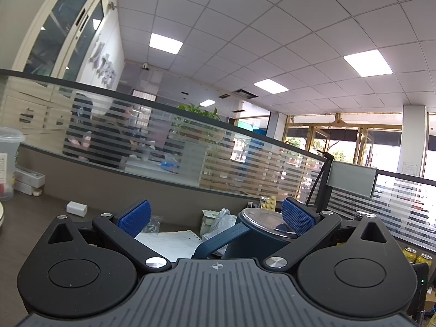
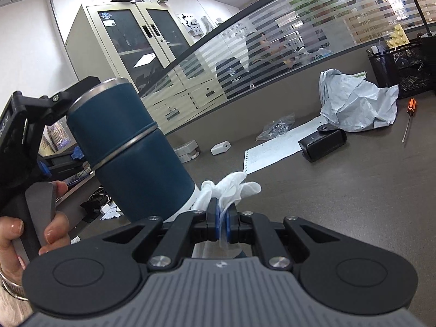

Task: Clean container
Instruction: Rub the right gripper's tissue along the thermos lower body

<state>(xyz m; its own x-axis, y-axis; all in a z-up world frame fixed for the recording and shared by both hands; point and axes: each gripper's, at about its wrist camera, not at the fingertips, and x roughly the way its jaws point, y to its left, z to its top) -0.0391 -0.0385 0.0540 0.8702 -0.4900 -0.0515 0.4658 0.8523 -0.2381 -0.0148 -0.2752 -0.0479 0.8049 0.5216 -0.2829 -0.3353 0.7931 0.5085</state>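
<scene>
While the left gripper pinches the blue tumbler by its rim, the right gripper, clamped on the white cloth, should press firmly against the wall beside it.

A screwdriver lies beside a crumpled grey bag.
</scene>
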